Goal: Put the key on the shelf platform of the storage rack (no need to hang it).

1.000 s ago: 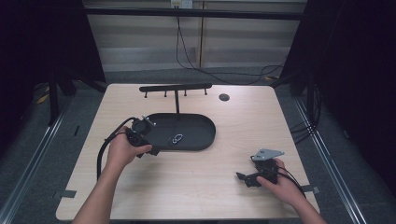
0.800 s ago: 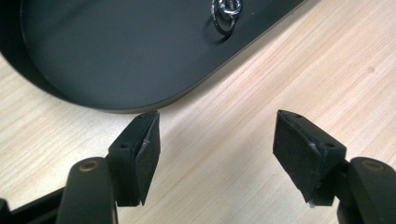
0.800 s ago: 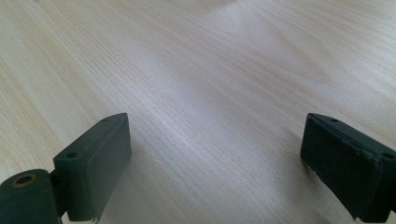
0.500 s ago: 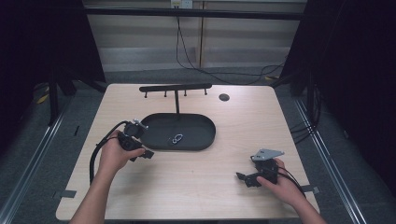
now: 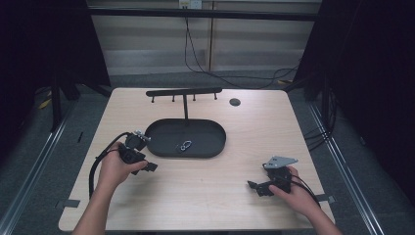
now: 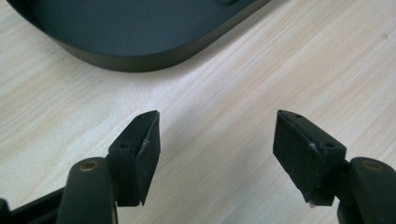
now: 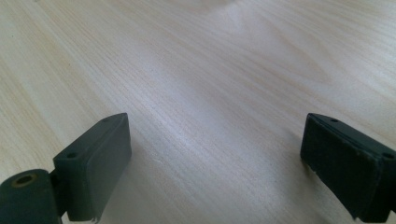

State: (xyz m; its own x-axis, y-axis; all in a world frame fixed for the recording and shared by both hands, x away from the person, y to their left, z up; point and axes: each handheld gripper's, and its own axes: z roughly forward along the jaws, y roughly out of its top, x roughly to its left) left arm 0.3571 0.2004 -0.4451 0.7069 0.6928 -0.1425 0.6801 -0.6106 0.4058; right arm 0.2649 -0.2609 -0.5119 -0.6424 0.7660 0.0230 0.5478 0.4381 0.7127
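A: Largest item?
B: One table (image 5: 205,196), pale wood grain, rounded corners. It fills the ground of both gripper views, under the jaws.

A: Next in size?
B: One black oval tray (image 5: 166,133) with a low rim, lying flat a little left of the table's centre. In the left gripper view its dark curved wall (image 6: 116,58) crosses the top of the picture.

A: After that?
B: One black T-shaped rack (image 5: 184,91): a long bar with short pegs hanging from it, on a thin post that rises at the tray's far edge.

A: The tongs?
B: Two. The left gripper (image 5: 147,166) is in the person's left hand (image 5: 116,169), just beside the tray's near-left end; jaws set wide, bare table between them, holding nothing. Its black cable loops out to the left. The right gripper (image 5: 252,185) is in the right hand (image 5: 289,192) near the table's front right, well apart from the tray, with a grey three-cornered plate on top; jaws spread wide over bare wood, holding nothing.

A: Small items?
B: One dark round disc (image 5: 235,102) on the table near the far edge, right of the rack. One small metal clip (image 5: 184,145), silvery, lying inside the tray near its front middle; too small to detail further.
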